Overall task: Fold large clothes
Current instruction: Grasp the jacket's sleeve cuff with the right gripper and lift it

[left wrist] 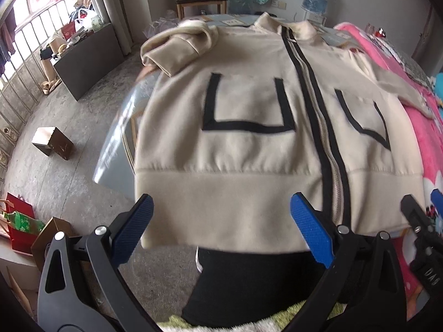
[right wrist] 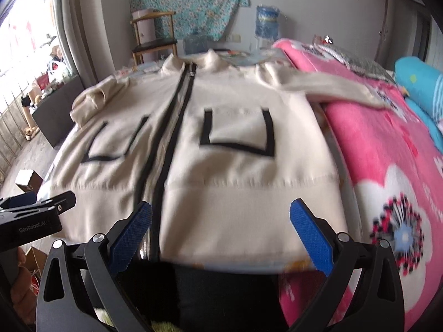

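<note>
1. A cream zip-up jacket (left wrist: 249,144) lies front up and flat on a table (left wrist: 116,144), hem towards both cameras, black-edged zipper (left wrist: 313,105) closed, a black-outlined pocket (left wrist: 246,105) on each side.
2. The left wrist view shows one sleeve (left wrist: 177,47) bunched over the shoulder; the right wrist view shows the other sleeve (right wrist: 332,88) trailing onto a pink floral blanket (right wrist: 387,166).
3. Left gripper (left wrist: 221,210) hovers at the hem, jaws wide apart, holding nothing.
4. Right gripper (right wrist: 221,215) likewise: jaws spread wide and empty.
5. Room: wooden chair (right wrist: 155,41), water bottle (right wrist: 267,23), concrete floor (left wrist: 69,144), railed window (left wrist: 25,55).
</note>
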The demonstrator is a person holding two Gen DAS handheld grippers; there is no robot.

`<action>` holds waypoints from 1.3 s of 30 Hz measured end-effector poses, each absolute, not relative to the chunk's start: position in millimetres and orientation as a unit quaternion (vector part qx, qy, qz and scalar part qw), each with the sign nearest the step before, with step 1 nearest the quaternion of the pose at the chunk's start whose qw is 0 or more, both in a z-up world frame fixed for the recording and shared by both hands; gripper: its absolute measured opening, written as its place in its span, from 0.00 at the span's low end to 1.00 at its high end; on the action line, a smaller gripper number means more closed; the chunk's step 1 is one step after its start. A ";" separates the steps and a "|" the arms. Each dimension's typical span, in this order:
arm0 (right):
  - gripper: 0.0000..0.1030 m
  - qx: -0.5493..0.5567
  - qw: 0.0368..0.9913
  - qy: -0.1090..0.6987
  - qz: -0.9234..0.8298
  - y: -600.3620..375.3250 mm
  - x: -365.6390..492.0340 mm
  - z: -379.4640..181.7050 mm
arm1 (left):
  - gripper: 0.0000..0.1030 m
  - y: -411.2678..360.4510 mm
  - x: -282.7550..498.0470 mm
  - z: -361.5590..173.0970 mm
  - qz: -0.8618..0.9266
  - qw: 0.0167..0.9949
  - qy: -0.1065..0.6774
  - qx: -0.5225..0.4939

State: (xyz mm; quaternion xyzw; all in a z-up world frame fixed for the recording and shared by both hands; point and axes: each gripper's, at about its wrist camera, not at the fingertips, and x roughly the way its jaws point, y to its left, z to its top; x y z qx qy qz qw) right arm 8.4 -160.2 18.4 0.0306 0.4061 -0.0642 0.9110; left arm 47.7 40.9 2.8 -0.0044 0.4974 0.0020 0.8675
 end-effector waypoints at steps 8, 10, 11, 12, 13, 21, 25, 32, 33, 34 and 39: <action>0.95 0.109 0.908 0.387 0.121 -136.4 114.7 60.7 | 0.93 92.3 96.7 19.9 0.006 0.895 0.445 -0.034; 0.95 0.146 0.885 0.404 0.178 -124.5 153.6 62.2 | 0.93 104.6 108.7 23.0 0.002 0.900 0.433 -0.048; 0.95 0.163 0.871 0.416 0.206 -116.6 174.5 59.9 | 0.93 110.9 114.6 24.9 0.000 0.903 0.426 -0.055; 0.95 0.178 0.851 0.435 0.235 -104.8 202.0 54.1 | 0.93 115.5 119.3 26.0 -0.001 0.905 0.420 -0.061; 0.95 0.184 0.840 0.446 0.249 -95.9 217.1 50.5 | 0.93 122.0 126.5 26.7 -0.003 0.908 0.414 -0.069; 0.89 0.202 0.750 0.553 0.300 -10.3 339.2 -35.2 | 0.93 146.7 186.4 1.4 0.006 0.899 0.428 -0.088; 0.60 0.184 0.743 0.575 0.287 10.4 355.8 -63.0 | 0.93 147.8 214.9 -26.2 0.003 0.881 0.464 -0.093; 0.16 0.079 0.794 0.536 0.276 16.2 347.2 -24.4 | 0.93 136.9 235.9 -40.3 -0.017 0.884 0.458 -0.087; 0.15 0.065 0.804 0.525 0.273 12.1 348.8 -10.0 | 0.93 133.5 239.5 -40.7 -0.018 0.885 0.459 -0.080; 0.14 0.044 0.818 0.506 0.270 9.6 351.7 8.9 | 0.93 130.1 243.4 -40.9 -0.017 0.884 0.461 -0.076; 0.04 -0.101 0.899 0.365 0.219 -23.1 344.9 123.3 | 0.93 119.9 258.7 -36.8 0.013 0.884 0.465 -0.056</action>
